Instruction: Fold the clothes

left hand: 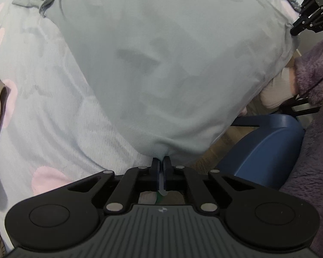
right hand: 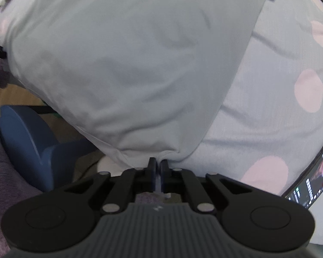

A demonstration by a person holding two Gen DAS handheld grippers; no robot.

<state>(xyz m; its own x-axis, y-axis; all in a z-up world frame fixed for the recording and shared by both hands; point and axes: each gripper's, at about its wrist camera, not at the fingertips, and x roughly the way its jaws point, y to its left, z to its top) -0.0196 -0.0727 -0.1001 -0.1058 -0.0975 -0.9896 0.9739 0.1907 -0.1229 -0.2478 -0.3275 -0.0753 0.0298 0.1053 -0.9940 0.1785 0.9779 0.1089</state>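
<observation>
Right at the near edge of both wrist views, the left gripper [left hand: 160,161] and the right gripper [right hand: 158,163] each have their jaws pinched nearly together on a corner of the pale grey-green garment [left hand: 165,60], a thin strip of fabric showing between the fingers. So the shirt-like piece is held by two corners and stretches away over the pink-dotted bedsheet [right hand: 275,81], far end bunched up near the top. Below the hanging edge sits a blue chair [left hand: 267,148], and a phone [right hand: 312,178] lies on the bed off to the right gripper's side.

Biggest risk, looks like: both grips are only on the very hem, so a quick tug or uneven pull could slip a corner out and drop that side toward the chair. The far bunched end could also drag and fold crooked.
</observation>
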